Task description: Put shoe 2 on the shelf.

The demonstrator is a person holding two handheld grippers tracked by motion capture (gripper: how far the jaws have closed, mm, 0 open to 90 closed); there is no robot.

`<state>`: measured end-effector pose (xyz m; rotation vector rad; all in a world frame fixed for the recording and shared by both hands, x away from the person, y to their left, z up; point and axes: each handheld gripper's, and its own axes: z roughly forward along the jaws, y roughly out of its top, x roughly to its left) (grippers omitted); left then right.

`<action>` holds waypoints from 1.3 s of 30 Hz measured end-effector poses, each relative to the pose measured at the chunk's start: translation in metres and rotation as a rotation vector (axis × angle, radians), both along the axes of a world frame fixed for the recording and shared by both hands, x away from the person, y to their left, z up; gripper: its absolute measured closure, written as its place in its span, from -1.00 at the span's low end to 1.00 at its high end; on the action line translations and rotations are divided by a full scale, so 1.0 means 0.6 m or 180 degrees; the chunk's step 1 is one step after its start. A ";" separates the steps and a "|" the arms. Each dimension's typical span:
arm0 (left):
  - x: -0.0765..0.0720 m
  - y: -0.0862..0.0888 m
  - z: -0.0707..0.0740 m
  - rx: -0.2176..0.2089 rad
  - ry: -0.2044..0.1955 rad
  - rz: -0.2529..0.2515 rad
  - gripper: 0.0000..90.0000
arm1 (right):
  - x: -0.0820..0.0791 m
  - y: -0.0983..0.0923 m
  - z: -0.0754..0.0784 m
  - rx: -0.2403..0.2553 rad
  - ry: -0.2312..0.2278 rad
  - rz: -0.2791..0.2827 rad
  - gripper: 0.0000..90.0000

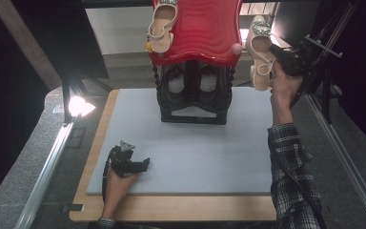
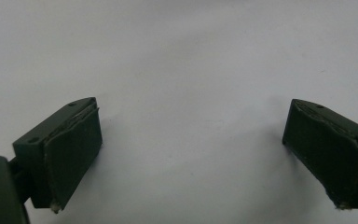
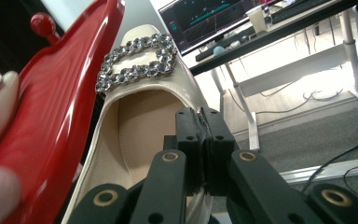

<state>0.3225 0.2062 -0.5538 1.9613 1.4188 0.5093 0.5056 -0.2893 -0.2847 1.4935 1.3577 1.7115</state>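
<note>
Your right gripper (image 3: 204, 140) has its jaws pinched on the side wall of the beige shoe (image 3: 135, 121), and its own black links hide the shoe's heel end in the right gripper view. The red tray (image 1: 198, 31) is cut off by the top edge of the high view, and so is the toe of the other shoe (image 1: 162, 26) lying on it. Beneath the tray, the black stand (image 1: 193, 95) holds pale things too shadowed to identify.
</note>
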 end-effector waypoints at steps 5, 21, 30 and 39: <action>0.000 0.000 0.000 -0.0004 0.0000 0.0003 -0.90 | 0.020 0.003 0.031 0.0079 -0.0030 -0.0039 0.94; 0.000 0.000 0.000 0.0006 0.0004 0.0004 -0.90 | 0.079 0.046 0.131 0.0124 -0.0087 -0.0154 0.94; -0.001 0.000 0.001 0.0017 0.0007 -0.0004 -0.89 | 0.094 0.073 0.180 0.0125 -0.0178 -0.0165 0.94; -0.002 -0.001 0.001 0.0026 -0.0006 0.0009 -0.88 | 0.093 0.108 0.203 0.0101 -0.0230 -0.0097 0.94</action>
